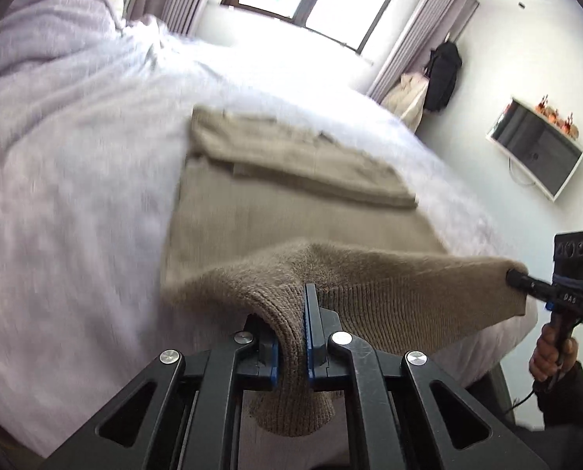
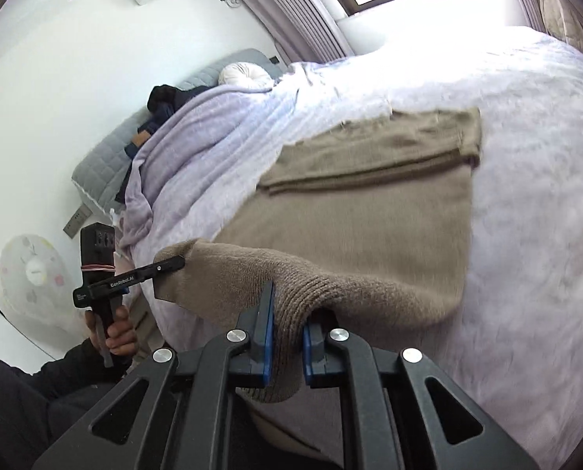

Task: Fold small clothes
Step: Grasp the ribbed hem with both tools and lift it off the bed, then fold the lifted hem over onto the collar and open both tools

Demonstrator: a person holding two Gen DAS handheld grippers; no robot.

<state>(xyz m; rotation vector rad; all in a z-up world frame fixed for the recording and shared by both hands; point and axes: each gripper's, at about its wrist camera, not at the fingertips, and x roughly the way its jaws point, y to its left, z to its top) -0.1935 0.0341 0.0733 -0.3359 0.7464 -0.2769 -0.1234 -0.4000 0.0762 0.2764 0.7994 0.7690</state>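
Here, two hand-held grippers are lifting the near hem of a brown knitted sweater (image 1: 291, 196) that is lying on a bed (image 1: 76, 196) covered with a pale lilac blanket.

On the left, the left gripper (image 1: 293, 337) is clamping a bunched corner of the hem between its blue pads, with a fold of knit hanging below the jaws. On the right, the right gripper (image 2: 287, 348) is pinching the other corner the same way. The hem is stretching between them, raised off the bed, while the far part of the sweater is lying flat with its sleeves folded across it.

To do this fold well, I judge both corners should be travelling level and together toward the far edge, keeping the hem taut so the knit is not sagging or skewing, and landing edge on edge.

Much is blurring with motion. The collar end is hard to make out, the underside of the lifted hem is hidden, and the bed's near edge is cut off by the gripper bodies.
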